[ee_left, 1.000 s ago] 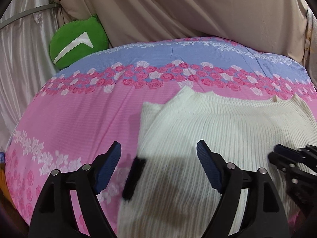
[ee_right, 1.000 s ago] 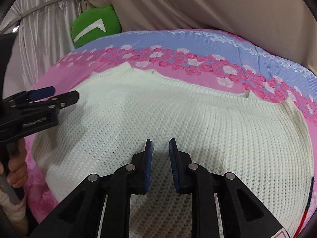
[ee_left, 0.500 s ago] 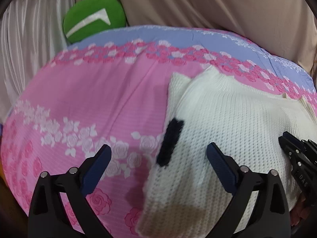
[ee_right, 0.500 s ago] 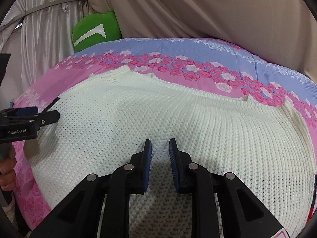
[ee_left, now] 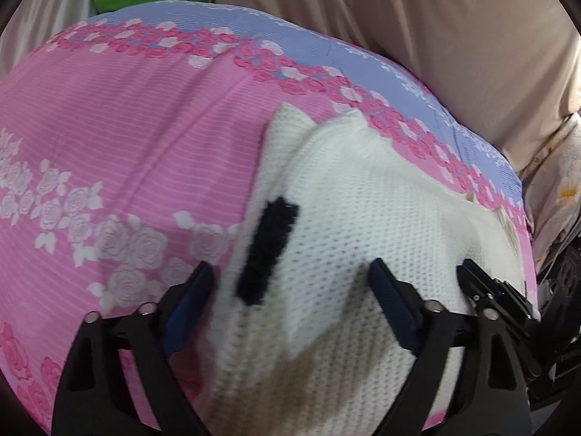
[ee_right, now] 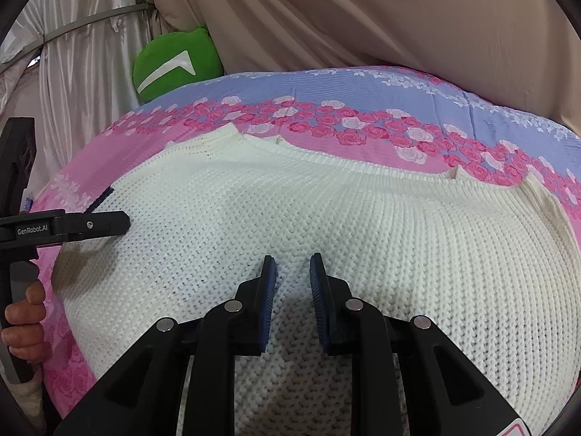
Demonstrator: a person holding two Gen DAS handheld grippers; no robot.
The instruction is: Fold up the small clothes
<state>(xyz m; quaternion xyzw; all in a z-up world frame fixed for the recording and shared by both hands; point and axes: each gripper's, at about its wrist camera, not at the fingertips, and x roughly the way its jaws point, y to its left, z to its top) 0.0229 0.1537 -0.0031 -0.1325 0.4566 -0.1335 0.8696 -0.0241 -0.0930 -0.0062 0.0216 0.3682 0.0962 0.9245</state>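
A cream knitted sweater (ee_right: 326, 218) lies flat on the pink and blue floral bed cover (ee_right: 363, 83). It also shows in the left wrist view (ee_left: 363, 225), with a black knitted stripe (ee_left: 267, 250) near its left edge. My left gripper (ee_left: 290, 301) is open wide, low over the sweater's left edge, straddling the stripe end. It shows from the side in the right wrist view (ee_right: 90, 223). My right gripper (ee_right: 292, 279) hovers over the sweater's middle, its jaws narrowly apart with nothing between them.
A green plush cushion (ee_right: 174, 63) sits at the far left corner of the bed. Beige curtain fabric (ee_right: 363, 11) hangs behind the bed. A silvery drape (ee_right: 72, 54) hangs at the left. The bed cover (ee_left: 109, 127) lies bare left of the sweater.
My left gripper has moved left and down toward the sweater's left edge, bringing the black stripe close between its fingers. My right gripper has barely moved.
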